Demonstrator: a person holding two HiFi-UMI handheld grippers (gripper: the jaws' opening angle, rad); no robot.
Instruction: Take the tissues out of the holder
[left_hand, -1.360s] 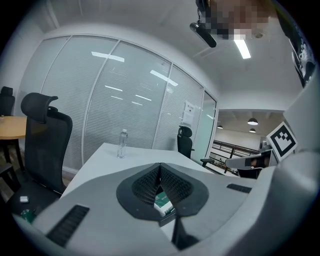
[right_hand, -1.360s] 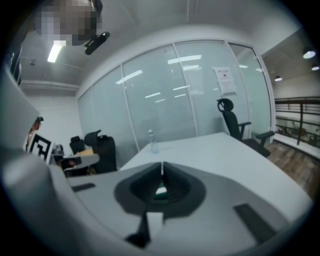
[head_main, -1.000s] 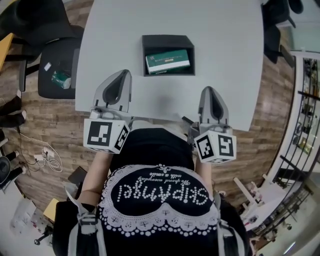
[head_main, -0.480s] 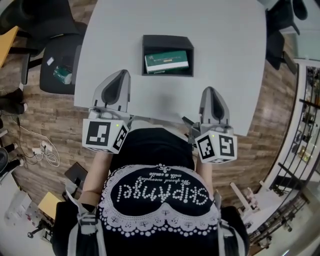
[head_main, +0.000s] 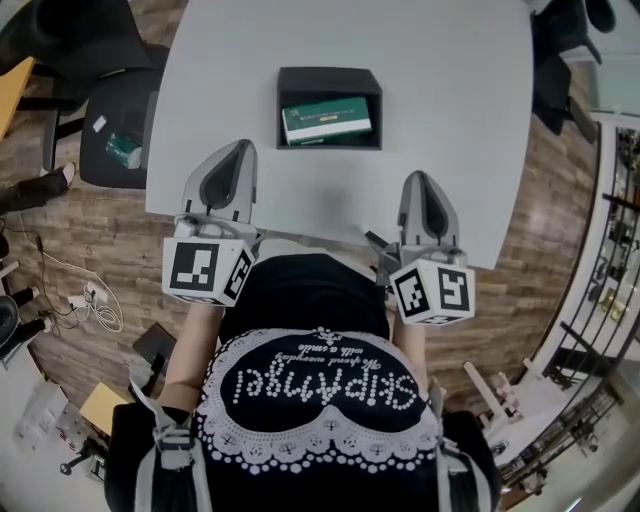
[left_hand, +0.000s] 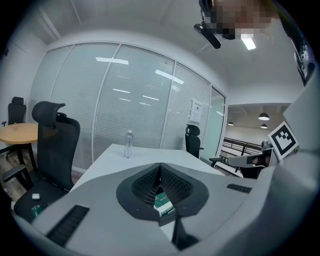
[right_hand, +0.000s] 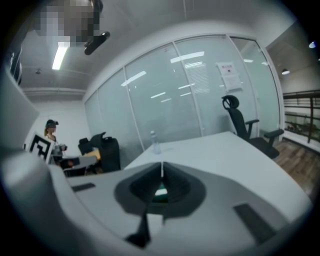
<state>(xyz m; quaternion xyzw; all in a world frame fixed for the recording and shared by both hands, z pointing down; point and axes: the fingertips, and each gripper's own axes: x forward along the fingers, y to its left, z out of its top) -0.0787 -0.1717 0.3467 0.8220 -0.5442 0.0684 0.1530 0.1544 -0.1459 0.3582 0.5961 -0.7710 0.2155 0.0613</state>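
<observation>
A black open-topped holder (head_main: 330, 82) stands on the white table (head_main: 450, 110), with a green tissue pack (head_main: 326, 120) lying inside it. Both grippers hover at the table's near edge, short of the holder. My left gripper (head_main: 240, 150) is to the holder's near left, and its jaws are shut and empty (left_hand: 160, 167). My right gripper (head_main: 420, 185) is to the near right, with its tips meeting and nothing held (right_hand: 161, 167). A bit of the green pack (left_hand: 163, 203) shows through the gap behind the left jaws, and likewise in the right gripper view (right_hand: 160, 192).
A water bottle (left_hand: 128, 144) stands at the table's far end. A black office chair (head_main: 115, 130) with a green item (head_main: 122, 152) on its seat is left of the table. Another chair (right_hand: 240, 125) stands on the right side. A person (right_hand: 50, 132) stands in the background.
Both grippers keep their places, shut. The head view has shifted a little, so the holder sits slightly higher and further left in the frame.
</observation>
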